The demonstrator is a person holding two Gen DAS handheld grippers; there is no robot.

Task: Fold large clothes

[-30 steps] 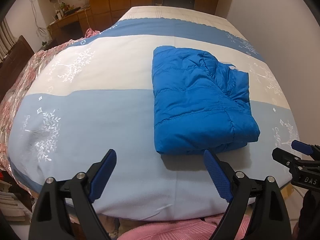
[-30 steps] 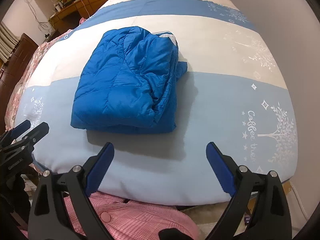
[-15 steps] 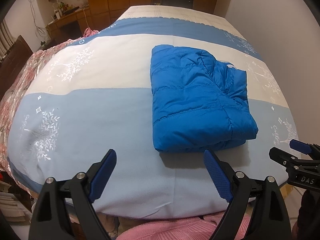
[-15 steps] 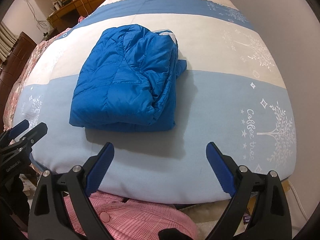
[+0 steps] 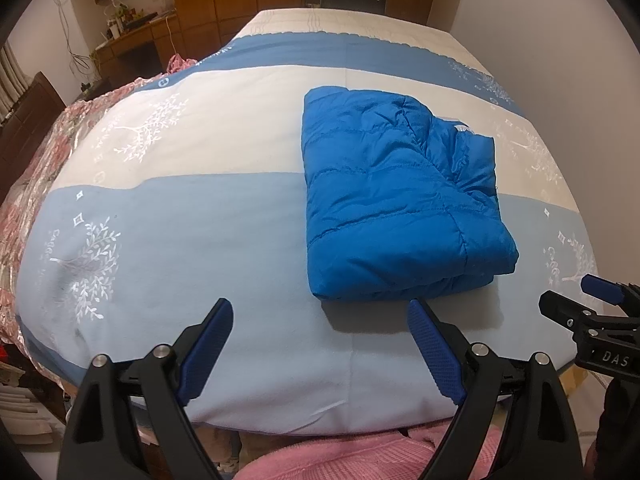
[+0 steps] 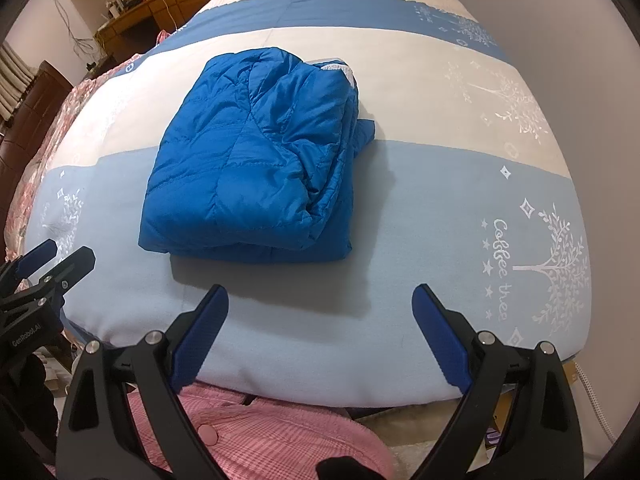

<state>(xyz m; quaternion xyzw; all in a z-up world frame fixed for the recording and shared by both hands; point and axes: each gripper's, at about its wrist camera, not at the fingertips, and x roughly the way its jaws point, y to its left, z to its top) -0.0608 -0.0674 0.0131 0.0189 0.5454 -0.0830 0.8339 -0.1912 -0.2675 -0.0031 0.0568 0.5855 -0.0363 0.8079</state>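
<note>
Your blue quilted puffer jacket [image 5: 392, 200] lies folded into a plump, stitched rectangle with a slight sheen, straddling the cream and pale-blue bands of the soft bedspread [image 5: 200, 216]. Your left gripper [image 5: 320, 324] and right gripper [image 6: 320, 308] hover just short of it, both spread wide and holding nothing.

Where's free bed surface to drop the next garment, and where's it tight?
Free: the wide stretch left of the blue jacket, out to the floral quilt; also the strip between jacket and wall. Tight: the near edge, where the open left gripper and right gripper hover.
</note>
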